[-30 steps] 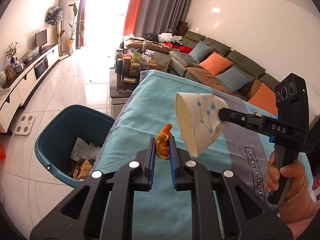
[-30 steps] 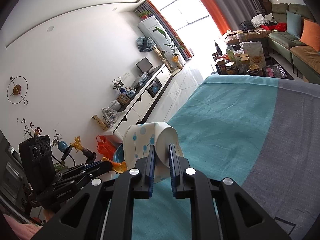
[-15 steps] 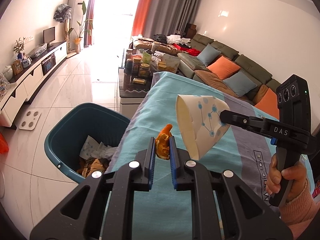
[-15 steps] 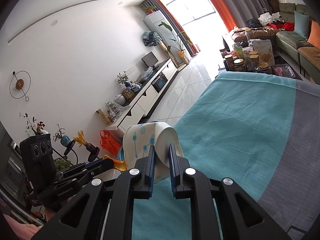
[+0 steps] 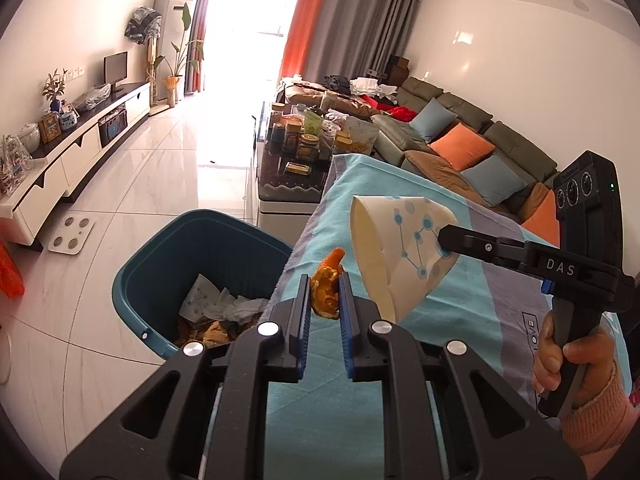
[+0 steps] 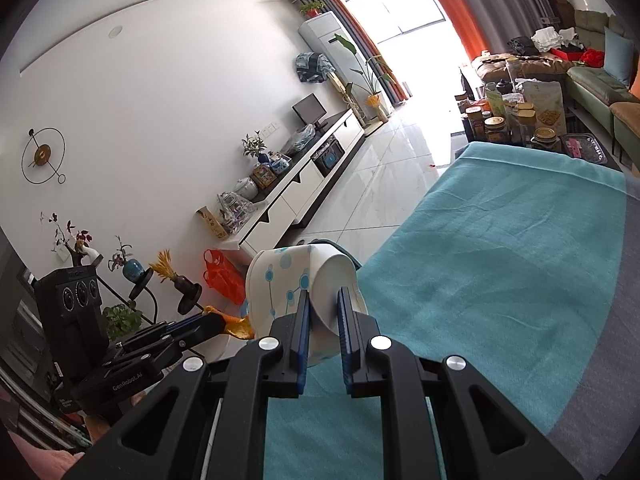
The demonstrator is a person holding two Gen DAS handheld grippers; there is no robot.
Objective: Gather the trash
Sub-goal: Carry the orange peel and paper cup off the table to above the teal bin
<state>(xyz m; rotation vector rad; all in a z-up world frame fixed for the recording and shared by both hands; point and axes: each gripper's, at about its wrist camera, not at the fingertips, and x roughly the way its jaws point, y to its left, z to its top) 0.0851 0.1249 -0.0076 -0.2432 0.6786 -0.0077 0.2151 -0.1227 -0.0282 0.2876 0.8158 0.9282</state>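
Observation:
My left gripper [image 5: 324,294] is shut on a piece of orange peel [image 5: 326,286] and holds it in the air over the table's left edge. My right gripper [image 6: 323,306] is shut on the base of a crushed white paper cup with blue dots [image 6: 288,284]; the cup also shows in the left wrist view [image 5: 396,248], just right of the peel. A teal trash bin [image 5: 192,248] with paper and scraps inside stands on the floor, below and left of both grippers. The peel shows in the right wrist view [image 6: 234,324] too.
The table wears a teal and grey cloth [image 5: 400,360]. A coffee table with jars and packets [image 5: 304,148] stands beyond it. A sofa with cushions [image 5: 472,148] is at right, a white TV cabinet [image 5: 76,152] at left, and a scale [image 5: 72,234] lies on the tiled floor.
Both grippers have moved left toward the bin with their loads; the bin sits closer and more central in the left wrist view. Both grips are unchanged.

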